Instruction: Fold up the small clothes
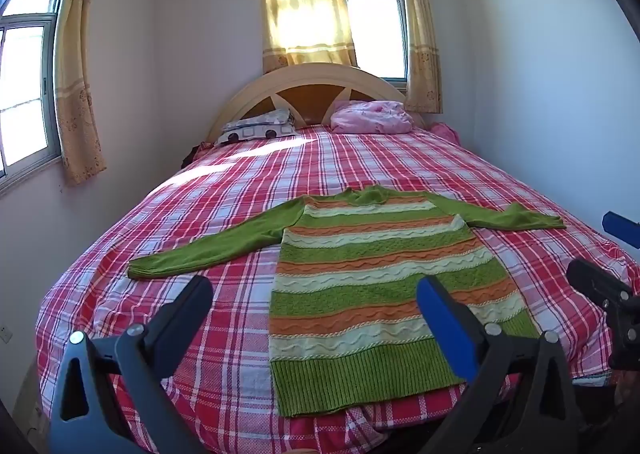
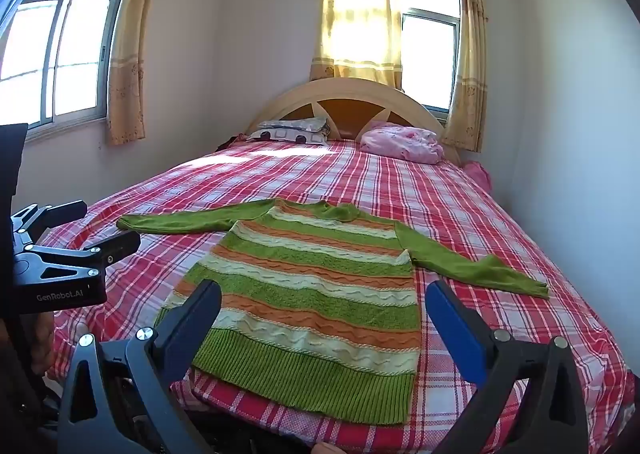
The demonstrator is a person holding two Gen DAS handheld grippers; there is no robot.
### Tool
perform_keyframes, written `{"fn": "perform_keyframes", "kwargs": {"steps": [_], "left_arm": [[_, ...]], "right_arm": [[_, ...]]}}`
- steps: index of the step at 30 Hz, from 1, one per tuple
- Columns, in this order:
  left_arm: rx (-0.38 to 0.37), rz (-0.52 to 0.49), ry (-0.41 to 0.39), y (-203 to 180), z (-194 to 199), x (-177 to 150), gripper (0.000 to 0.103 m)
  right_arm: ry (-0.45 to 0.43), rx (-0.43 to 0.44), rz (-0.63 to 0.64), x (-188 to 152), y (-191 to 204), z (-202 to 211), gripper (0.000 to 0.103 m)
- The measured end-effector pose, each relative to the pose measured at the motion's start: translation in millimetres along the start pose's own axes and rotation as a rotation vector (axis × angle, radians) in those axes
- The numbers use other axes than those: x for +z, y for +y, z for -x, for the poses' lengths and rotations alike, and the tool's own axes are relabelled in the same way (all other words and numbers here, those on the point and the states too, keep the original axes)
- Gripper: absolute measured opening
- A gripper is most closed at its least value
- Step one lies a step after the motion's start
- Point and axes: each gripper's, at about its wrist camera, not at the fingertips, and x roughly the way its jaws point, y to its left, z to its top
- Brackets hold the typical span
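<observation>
A small knitted sweater [image 1: 372,278] with green, orange and cream stripes and plain green sleeves lies flat on the bed, hem toward me, both sleeves spread out sideways. It also shows in the right wrist view [image 2: 316,294]. My left gripper [image 1: 314,296] is open and empty, held above the bed's near edge, over the sweater's lower left part. My right gripper [image 2: 324,302] is open and empty, above the sweater's hem area. The right gripper shows at the right edge of the left wrist view [image 1: 600,254], and the left gripper at the left edge of the right wrist view [image 2: 100,230].
The bed [image 1: 360,165] has a red, white and blue plaid cover. A patterned pillow [image 1: 256,127] and a pink bundle [image 1: 372,115] lie by the curved headboard [image 1: 316,83]. Walls stand close on the right. Curtained windows [image 1: 28,85] are on the left and behind.
</observation>
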Motion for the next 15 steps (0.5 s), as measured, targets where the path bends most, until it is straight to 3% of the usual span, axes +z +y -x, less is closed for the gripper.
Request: {"fn": "perform_keyframes", "kwargs": {"steps": [7, 15], "left_arm": [[0.027, 0.003, -0.014, 3.5, 3.5, -0.4, 0.103], [0.005, 0.005, 0.005, 8.9, -1.2, -0.8, 0.103]], "right_arm": [[0.011, 0.010, -0.006, -4.6, -2.4, -4.3, 0.102], [0.019, 0.005, -0.006, -2.1, -1.8, -3.6, 0.102]]}}
